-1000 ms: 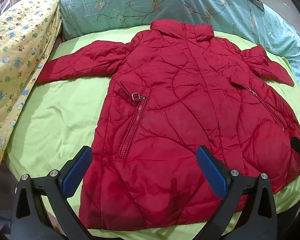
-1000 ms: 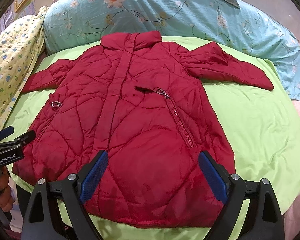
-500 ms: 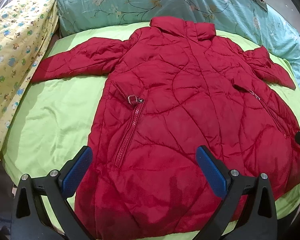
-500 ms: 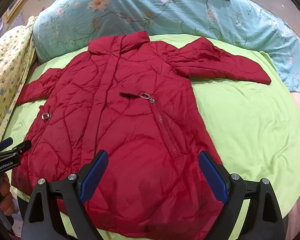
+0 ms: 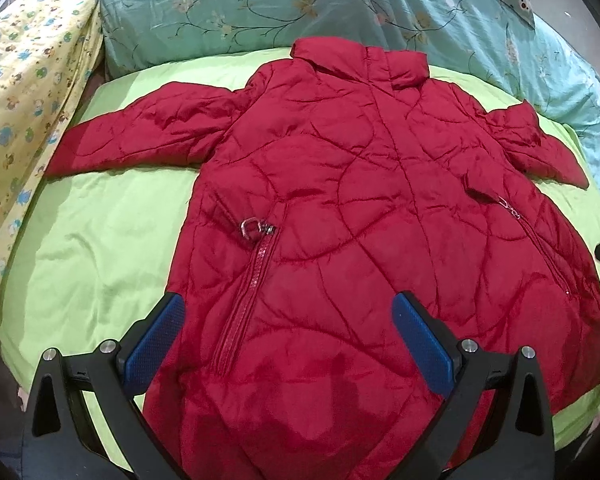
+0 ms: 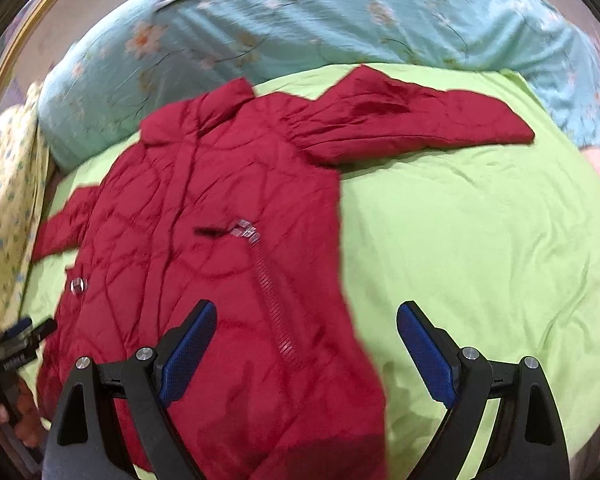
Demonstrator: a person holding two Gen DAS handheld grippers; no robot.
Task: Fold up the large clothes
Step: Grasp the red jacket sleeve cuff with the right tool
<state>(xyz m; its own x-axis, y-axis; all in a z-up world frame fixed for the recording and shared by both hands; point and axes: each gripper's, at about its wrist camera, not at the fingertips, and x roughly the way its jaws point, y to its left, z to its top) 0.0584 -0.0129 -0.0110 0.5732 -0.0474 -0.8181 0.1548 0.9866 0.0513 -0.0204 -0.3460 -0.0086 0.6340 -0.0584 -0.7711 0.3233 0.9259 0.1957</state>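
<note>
Hovering over the hem of the red quilted jacket (image 5: 340,216), my left gripper (image 5: 288,344) is spread wide and holds nothing. My right gripper (image 6: 306,354) gapes just as wide and empty above the jacket's right edge. Front up, sleeves out, the jacket lies flat on the lime-green sheet (image 6: 480,248), collar toward the teal floral pillow (image 5: 240,8).

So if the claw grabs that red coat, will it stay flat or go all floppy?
Probably floppy: the coat lies limp on the bed, with creases all over. It looks puffy and quilted, so likely light for its size. The fabric is shiny, so it may slip in the claw.
</note>
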